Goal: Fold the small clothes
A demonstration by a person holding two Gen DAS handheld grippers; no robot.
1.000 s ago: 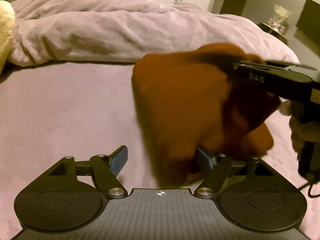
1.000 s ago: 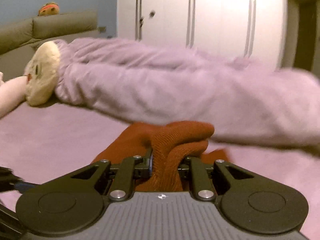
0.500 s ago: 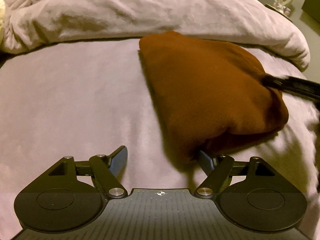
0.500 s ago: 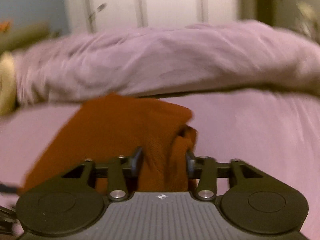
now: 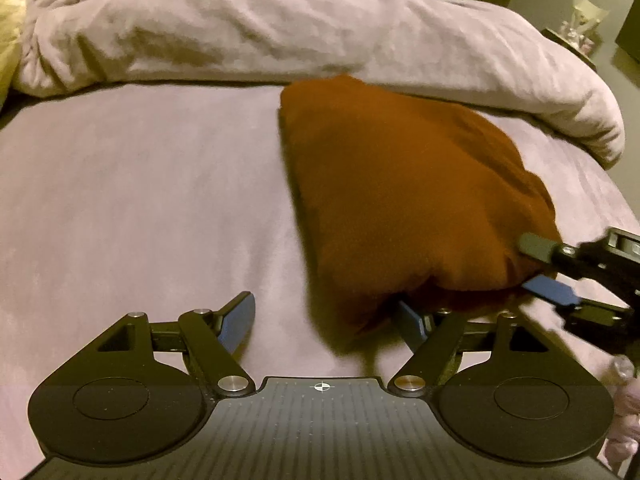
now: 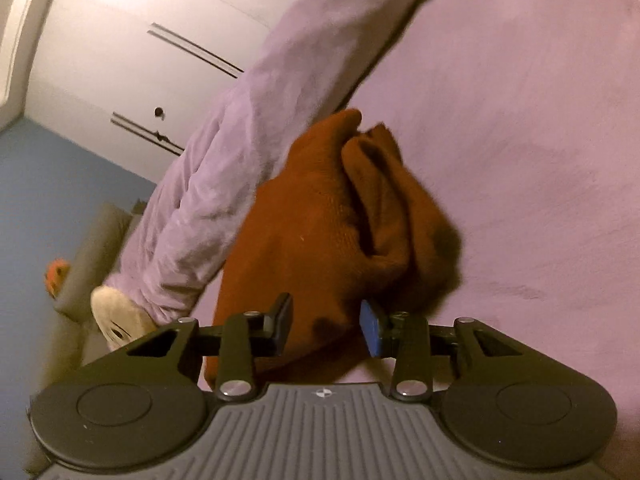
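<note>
A rust-orange knit garment (image 5: 404, 192) lies folded in a thick bundle on the lilac bed sheet (image 5: 140, 208). My left gripper (image 5: 324, 320) is open; its right finger sits under the bundle's near corner and its left finger is on bare sheet. My right gripper (image 5: 546, 272) shows at the right edge, open, its fingers either side of the bundle's near right end. In the right wrist view, which is rolled sideways, the garment (image 6: 332, 224) lies just ahead of my open right gripper (image 6: 326, 326), with its layered folds showing.
A rumpled lilac duvet (image 5: 304, 28) is piled along the far side of the bed, just behind the garment. A cream plush toy (image 6: 116, 316) lies at the duvet's end. White wardrobe doors (image 6: 160, 32) stand behind. A side table (image 5: 576, 36) is far right.
The right gripper has let go of the garment's fold and opened, rolling sideways. The bundle has come down to rest flat on the sheet. The left gripper stayed open in place.
</note>
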